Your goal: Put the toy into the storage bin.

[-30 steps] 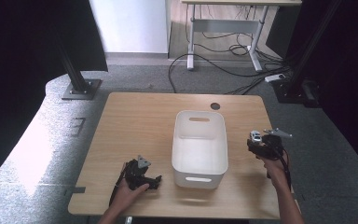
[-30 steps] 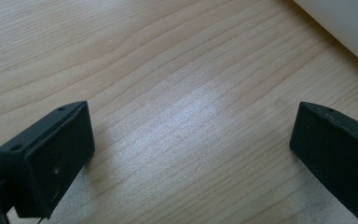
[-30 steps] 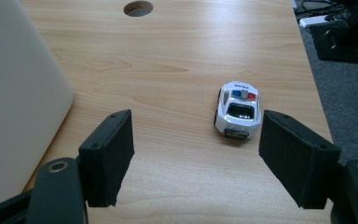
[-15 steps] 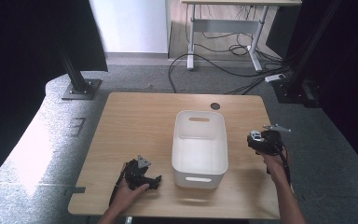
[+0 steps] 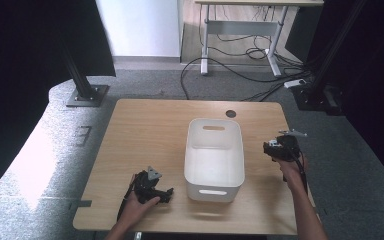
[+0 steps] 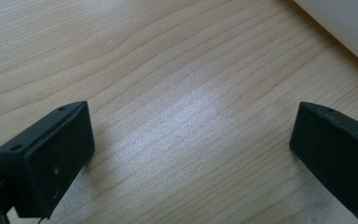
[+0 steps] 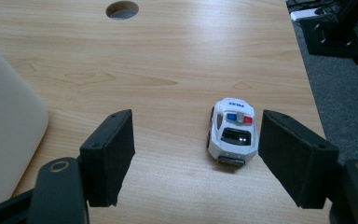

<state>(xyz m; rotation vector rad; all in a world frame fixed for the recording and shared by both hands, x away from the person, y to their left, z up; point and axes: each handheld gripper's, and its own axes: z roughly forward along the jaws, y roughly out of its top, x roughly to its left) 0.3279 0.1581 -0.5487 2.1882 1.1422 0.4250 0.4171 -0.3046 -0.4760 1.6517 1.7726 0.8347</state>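
A: We are holding the right tool point(image 7: 196, 154) low over the worktop point(image 5: 150, 130), and its jaws are standing wide apart with nothing pressed between them.

B: We are seeing the toy police car point(image 7: 230, 132) there, are we not?

A: Yes. It is sitting on its wheels on the wood, white with a blue and red light bar on the roof, and its tail is facing us. In the right gripper view it is lying between the two jaws, close beside the right-hand one and well apart from the other. We cannot tell whether that jaw is touching it.

B: And where is that on the worktop?

A: Near the right edge, to the right of the white bin point(image 5: 214, 155). In the high view the right tool point(image 5: 281, 148) is hanging just beside the bin's right wall, with the hand behind it. The round cable hole point(image 7: 122, 9) is lying farther ahead, toward the far edge.

B: What are we doing with the left tool point(image 5: 152, 186)?

A: We are resting it near the front edge of the worktop, left of the bin. In the left gripper view its jaws are gaping wide over bare wood, gripping nothing, and a corner of the bin point(image 6: 349, 25) is showing at the upper right.
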